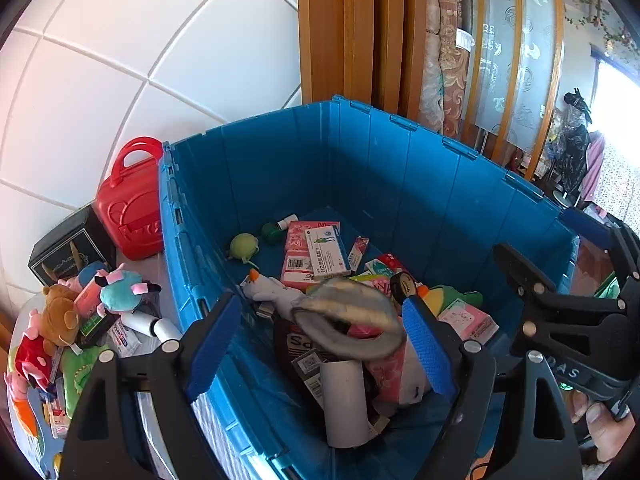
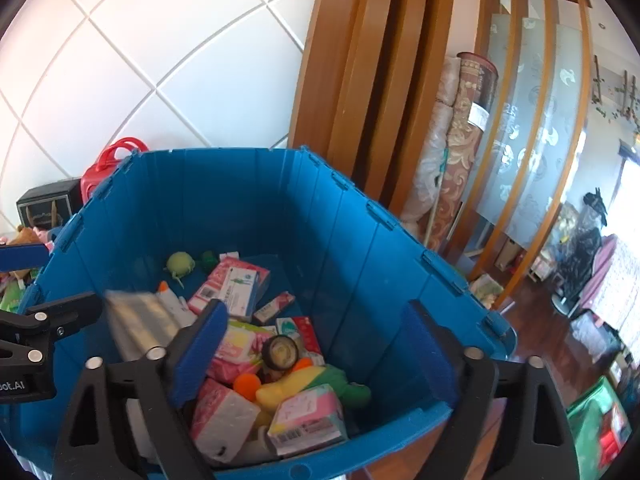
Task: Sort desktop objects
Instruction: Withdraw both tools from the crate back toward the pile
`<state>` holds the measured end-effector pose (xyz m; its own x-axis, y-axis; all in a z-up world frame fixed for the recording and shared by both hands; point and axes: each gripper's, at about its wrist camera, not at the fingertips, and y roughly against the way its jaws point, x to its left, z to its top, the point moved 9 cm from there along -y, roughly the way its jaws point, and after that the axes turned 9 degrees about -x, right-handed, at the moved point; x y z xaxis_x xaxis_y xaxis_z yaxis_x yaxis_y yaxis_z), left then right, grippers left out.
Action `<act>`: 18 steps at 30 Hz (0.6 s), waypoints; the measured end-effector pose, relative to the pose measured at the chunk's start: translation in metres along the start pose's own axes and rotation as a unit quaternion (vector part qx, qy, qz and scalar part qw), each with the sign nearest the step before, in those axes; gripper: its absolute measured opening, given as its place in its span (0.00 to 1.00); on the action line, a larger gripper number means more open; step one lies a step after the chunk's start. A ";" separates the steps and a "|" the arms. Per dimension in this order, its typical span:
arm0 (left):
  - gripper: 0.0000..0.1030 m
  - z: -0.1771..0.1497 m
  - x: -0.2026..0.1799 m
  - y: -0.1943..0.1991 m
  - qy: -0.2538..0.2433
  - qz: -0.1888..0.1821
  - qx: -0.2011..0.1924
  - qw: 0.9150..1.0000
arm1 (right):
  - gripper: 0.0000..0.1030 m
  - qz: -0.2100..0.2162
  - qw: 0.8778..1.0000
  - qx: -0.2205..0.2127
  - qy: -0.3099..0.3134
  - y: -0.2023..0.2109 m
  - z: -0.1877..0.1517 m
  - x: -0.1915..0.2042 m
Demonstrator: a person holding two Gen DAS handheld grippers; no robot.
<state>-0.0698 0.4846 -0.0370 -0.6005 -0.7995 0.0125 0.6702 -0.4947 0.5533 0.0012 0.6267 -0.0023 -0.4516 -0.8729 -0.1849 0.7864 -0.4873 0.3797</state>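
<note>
Currently I have both grippers over the blue crate (image 1: 420, 184). Left gripper (image 1: 320, 344): fingers spread wide, gripping nothing; a blurred grey sock (image 1: 348, 312) sits between them, above the pile, contact not discernible. Right gripper (image 2: 316, 352): fingers wide apart, empty. Inside the crate: medicine boxes (image 1: 326, 254), a green plush turtle (image 1: 244, 246), a white tube (image 1: 344, 400), a roll of tape (image 2: 282, 352). Left of the crate, on the table (image 1: 156, 264), lie plush toys (image 1: 120, 290), a red case (image 1: 130, 200) and a black box (image 1: 68, 252).
</note>
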 end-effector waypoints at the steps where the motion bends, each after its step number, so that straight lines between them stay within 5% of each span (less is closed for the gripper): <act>1: 0.81 0.001 0.001 0.004 -0.002 0.002 -0.007 1.000 | 1.00 -0.001 1.000 -0.003 -0.002 0.002 0.001 0.000; 18: 0.81 -0.003 0.067 0.062 0.038 0.039 -0.067 0.996 | 1.00 0.032 0.998 -0.049 0.010 0.056 0.027 0.054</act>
<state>-0.0673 0.3996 -0.0041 -0.5128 -0.8584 -0.0150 0.7688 -0.4669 0.4370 0.0094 0.5531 0.0335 -0.3915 -0.9023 -0.1807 0.8516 -0.4297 0.3002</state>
